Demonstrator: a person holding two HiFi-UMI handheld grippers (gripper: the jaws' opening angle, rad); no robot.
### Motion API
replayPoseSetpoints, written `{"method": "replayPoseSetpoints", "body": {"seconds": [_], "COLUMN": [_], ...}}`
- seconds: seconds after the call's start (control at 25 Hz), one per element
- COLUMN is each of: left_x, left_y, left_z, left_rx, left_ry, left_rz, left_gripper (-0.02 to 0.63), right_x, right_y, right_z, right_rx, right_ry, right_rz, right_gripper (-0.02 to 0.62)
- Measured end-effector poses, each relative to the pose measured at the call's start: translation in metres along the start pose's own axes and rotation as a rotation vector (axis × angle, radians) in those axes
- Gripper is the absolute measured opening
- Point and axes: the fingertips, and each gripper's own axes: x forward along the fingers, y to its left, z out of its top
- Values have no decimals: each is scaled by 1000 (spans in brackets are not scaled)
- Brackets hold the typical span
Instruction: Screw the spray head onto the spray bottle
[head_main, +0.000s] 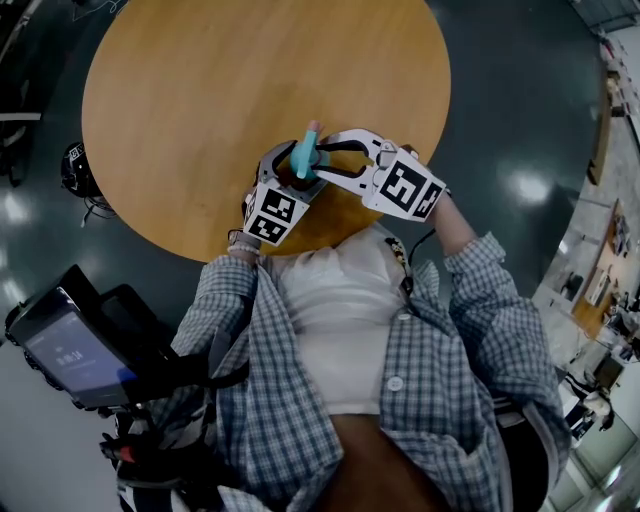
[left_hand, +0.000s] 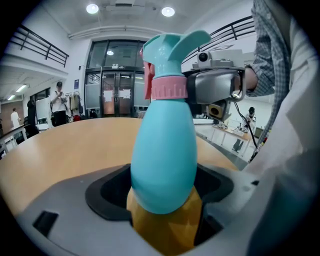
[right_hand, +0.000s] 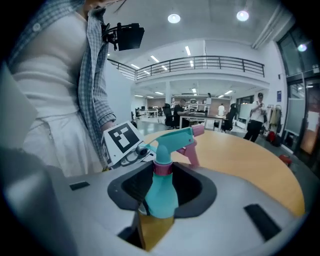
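A teal spray bottle (head_main: 303, 152) stands upright in the air over the near edge of the round wooden table (head_main: 250, 70). Its teal spray head (left_hand: 170, 47) with a pink trigger sits on top, above a pink collar (left_hand: 169, 88). My left gripper (head_main: 295, 175) is shut on the bottle's body (left_hand: 162, 160). My right gripper (head_main: 325, 160) reaches in from the right at collar height. The collar (right_hand: 162, 168) lies between its jaws with a gap on each side, so the right gripper is open. One of the right gripper's fingers (left_hand: 215, 87) shows beside the collar.
The person's checked shirt fills the space just behind both grippers. A device with a lit screen (head_main: 70, 350) hangs at the lower left. A dark object (head_main: 75, 170) lies on the floor left of the table. Bare tabletop (right_hand: 250, 155) stretches beyond the bottle.
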Motion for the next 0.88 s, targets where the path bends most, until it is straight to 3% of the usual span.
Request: {"method": "replayPoseSetpoints", "body": {"seconds": [0.28, 0.56, 0.68, 0.88], "left_x": [-2, 0, 2, 0], "left_y": [-2, 0, 3, 5], "left_z": [1, 2, 4, 5], "left_rx": [-12, -27, -43, -32], "left_ry": [-7, -18, -24, -39], "left_rz": [9, 54, 71, 52], "left_gripper": [383, 383, 383, 383], "right_x": [-3, -7, -7, -4], "right_y": [2, 3, 0, 4], "right_z": [2, -1, -2, -15], "right_rx": [45, 149, 207, 264], "right_ry": [-80, -70, -81, -43], "right_rz": [-392, -737, -747, -613], "right_gripper": [115, 100, 97, 98]}}
